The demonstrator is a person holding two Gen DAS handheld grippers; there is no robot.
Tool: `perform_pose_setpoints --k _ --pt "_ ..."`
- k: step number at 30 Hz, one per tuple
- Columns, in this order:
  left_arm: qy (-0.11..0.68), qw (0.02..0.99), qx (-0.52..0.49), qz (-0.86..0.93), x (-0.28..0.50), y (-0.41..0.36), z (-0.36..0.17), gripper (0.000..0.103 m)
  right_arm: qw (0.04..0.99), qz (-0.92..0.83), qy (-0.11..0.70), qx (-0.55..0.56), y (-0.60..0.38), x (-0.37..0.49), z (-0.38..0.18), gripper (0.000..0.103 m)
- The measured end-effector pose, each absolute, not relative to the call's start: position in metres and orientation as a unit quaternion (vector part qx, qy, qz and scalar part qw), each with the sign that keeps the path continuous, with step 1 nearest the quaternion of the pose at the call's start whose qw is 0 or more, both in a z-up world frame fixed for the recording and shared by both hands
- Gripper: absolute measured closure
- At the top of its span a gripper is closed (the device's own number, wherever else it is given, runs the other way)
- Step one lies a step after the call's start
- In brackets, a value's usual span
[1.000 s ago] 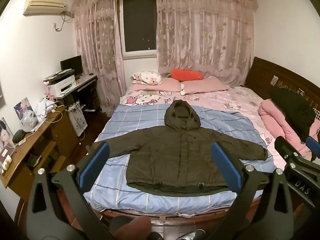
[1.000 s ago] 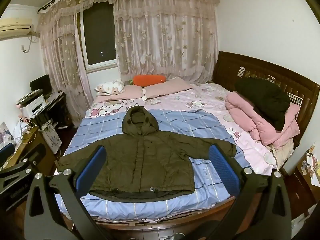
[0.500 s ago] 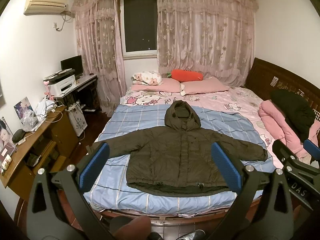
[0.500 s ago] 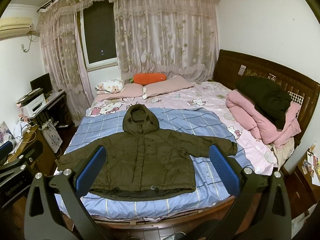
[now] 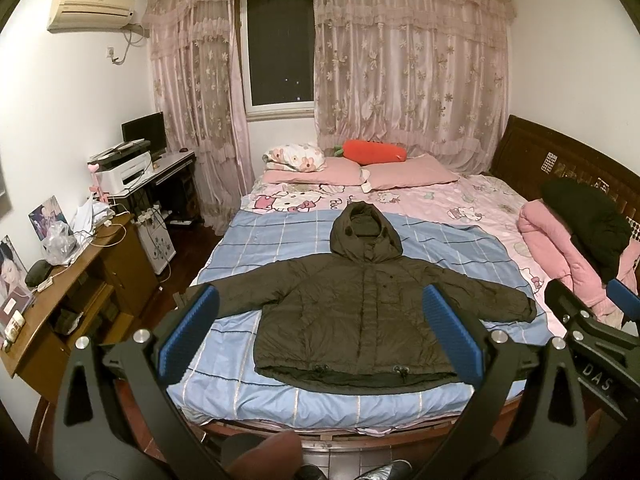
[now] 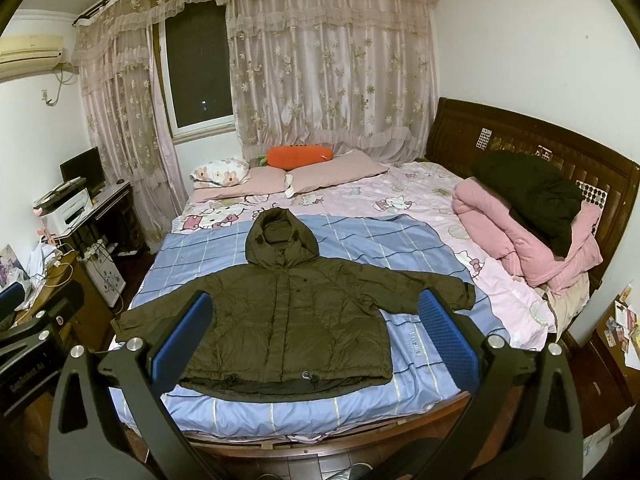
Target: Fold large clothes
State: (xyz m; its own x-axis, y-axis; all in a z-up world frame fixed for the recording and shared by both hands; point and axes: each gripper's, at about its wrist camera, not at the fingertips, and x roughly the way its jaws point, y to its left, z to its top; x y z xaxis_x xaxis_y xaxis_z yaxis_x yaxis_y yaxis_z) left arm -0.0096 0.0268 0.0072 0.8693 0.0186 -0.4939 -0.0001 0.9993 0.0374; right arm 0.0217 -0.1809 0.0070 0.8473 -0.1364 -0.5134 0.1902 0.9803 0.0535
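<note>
**Pre-fold staging: both grippers hovering short of the jacket**

The left gripper [image 5: 316, 328] and the right gripper [image 6: 312, 332] are hovering off the near edge of the bed [image 5: 328, 426], each with its blue-padded fingers [image 5: 188, 330] spread wide apart and gripping nothing. This posture is judged to be a readiness stance: fingers are opening ahead of a grasp, and both cameras are framing the whole garment so that a fold line can be chosen.

The dark olive hooded jacket [image 5: 360, 312] is lying face up and flat on the blue checked sheet [image 5: 280, 240] covering the near half of the bed, its hem running along the near edge, its sleeves reaching toward the left and right edges, and its hood [image 6: 280, 236] pointing toward the far edge. This spread layout is exposing the sleeves for folding first.

Beyond the sheet, pink pillows [image 5: 408, 170] and an orange carrot cushion [image 5: 374, 152] are resting at the far edge; a pink quilt [image 6: 520, 232] with a black garment [image 6: 532, 196] on it is occupying the right edge.

Compared with one second ago, nothing is shifting: jacket, grippers and finger spacing are matching the earlier views.
</note>
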Motion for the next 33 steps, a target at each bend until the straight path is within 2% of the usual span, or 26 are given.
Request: perform_pose_setpoints --k 33 --pt "0.258 0.966 0.020 0.002 -0.0087 0.0284 0.0055 0.002 0.958 -0.085 0.268 0.052 -0.1828 0.0248 -0.0002 0.001"
